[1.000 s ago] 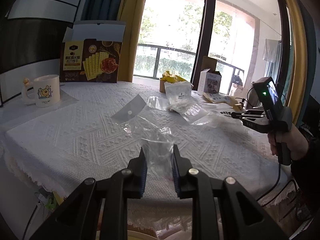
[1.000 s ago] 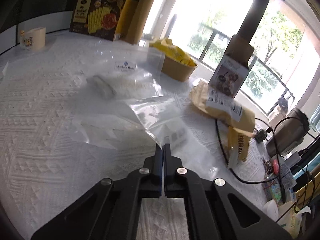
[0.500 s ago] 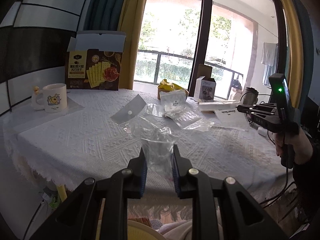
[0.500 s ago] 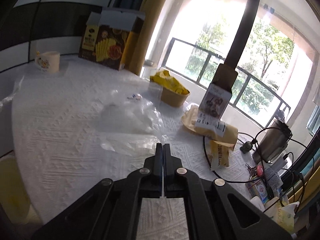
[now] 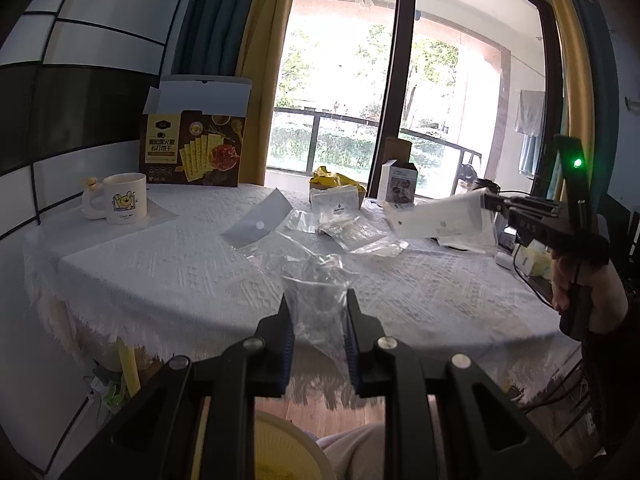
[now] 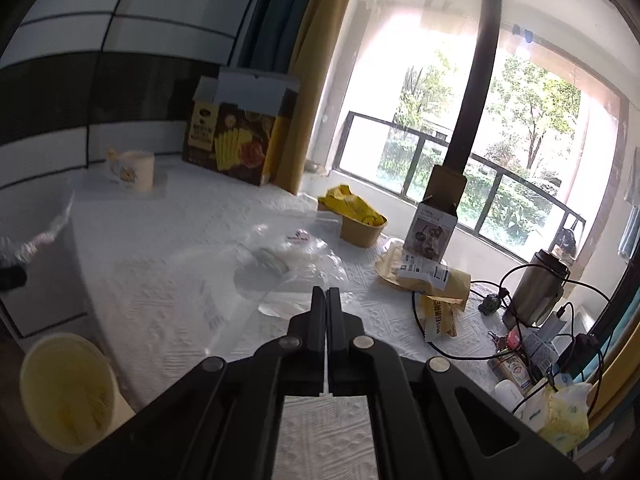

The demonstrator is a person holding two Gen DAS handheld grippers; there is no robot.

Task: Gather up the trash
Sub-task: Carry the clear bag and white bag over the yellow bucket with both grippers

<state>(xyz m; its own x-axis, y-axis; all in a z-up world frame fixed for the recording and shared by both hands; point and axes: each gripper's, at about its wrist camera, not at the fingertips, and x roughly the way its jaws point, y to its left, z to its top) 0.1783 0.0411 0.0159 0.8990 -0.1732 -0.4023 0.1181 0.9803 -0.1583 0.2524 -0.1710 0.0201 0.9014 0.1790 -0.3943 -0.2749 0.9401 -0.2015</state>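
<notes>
The tabletop (image 5: 168,276), under a white textured cloth, now sits lower and farther from both cameras than a second ago, with its fringed near edge and the floor beneath it in the left wrist view. A pale yellow bin (image 6: 64,392), not seen a second ago, now shows below the tabletop's near corner in the right wrist view, and its rim (image 5: 280,444) shows at the bottom of the left one. The cracker box (image 5: 194,152) stands at the tabletop's far edge by the wall, with the white mug (image 5: 124,198) near it. The flat clear bag with printed labels (image 5: 444,220), which lay on the tabletop a second ago, now hangs above the tabletop's right side, stretched out sideways from the tips of the right hand-held gripper (image 5: 490,203); its jaws are pressed together on one edge of it, and in the right wrist view it spreads out as a glassy sheet (image 6: 224,300) ahead of the closed fingers (image 6: 320,312). The left hand-held gripper (image 5: 318,312) stands narrow, clamped on a crumpled clear plastic bag (image 5: 316,292) that rises between its blue-ribbed pads, above the tabletop's near edge as before. More clear wrappers (image 5: 352,232) lie around the tabletop's middle, with a grey pouch (image 5: 258,222) just beside them.
</notes>
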